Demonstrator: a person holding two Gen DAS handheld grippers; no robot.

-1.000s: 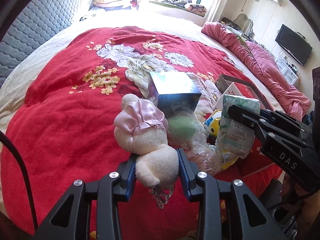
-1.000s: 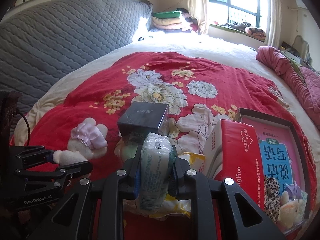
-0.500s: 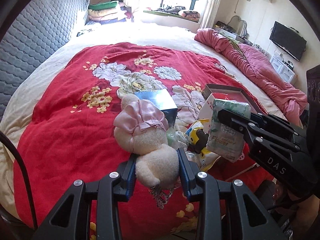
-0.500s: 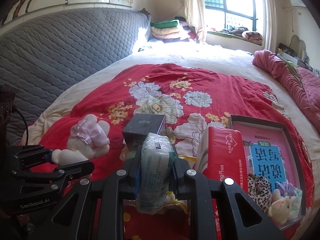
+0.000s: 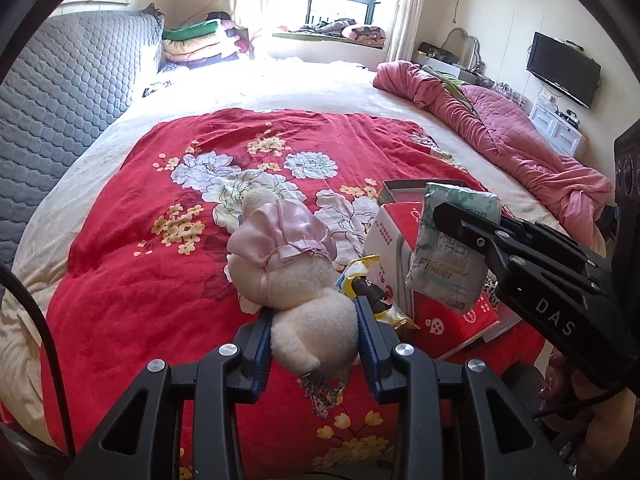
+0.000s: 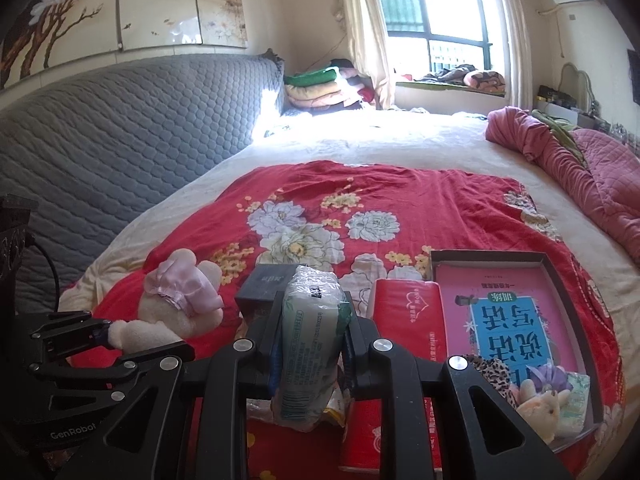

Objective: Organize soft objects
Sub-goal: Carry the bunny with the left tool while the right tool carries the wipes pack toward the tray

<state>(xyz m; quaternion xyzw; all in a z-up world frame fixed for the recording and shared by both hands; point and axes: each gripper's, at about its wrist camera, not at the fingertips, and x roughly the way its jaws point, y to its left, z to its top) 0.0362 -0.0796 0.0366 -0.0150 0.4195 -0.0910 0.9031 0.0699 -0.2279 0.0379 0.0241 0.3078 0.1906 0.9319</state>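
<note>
My left gripper (image 5: pixel 314 336) is clamped on the cream plush toy with a pink satin bonnet (image 5: pixel 292 276). Its blue-lined pads press into the toy's lower body from both sides, and the bonnet end points to twelve o'clock, up over the bed. A short metal chain (image 5: pixel 322 394) hangs from the toy at six o'clock, between the finger bases. The toy is clear of the red floral blanket (image 5: pixel 132 280).

My right gripper (image 6: pixel 310 334) is closed on the soft green-and-white plastic tissue pack (image 6: pixel 310 344), squeezing its narrow sides so the pack stands upright between the fingers. In the left wrist view that same pack (image 5: pixel 450 248) sits at three o'clock, held up in black fingers, with the word "Flower" readable on its face.

Below the right gripper, at about four o'clock, the shallow dark cardboard box (image 6: pixel 560 276) lies on the blanket. It holds a pink and blue booklet (image 6: pixel 508 320), a leopard-print scrap (image 6: pixel 490 372), a small cream plush animal (image 6: pixel 538 410) and a small white packet (image 6: pixel 576 400) bunched in its near corner. Just beside that box, toward six o'clock, is a red soft tissue brick (image 6: pixel 408 320). A black square carton (image 6: pixel 264 284) shows at eleven o'clock of the gripped pack, partly hidden by it. A crumpled yellow wrapper (image 5: pixel 360 276) lies next to the plush toy in the left view.
</note>
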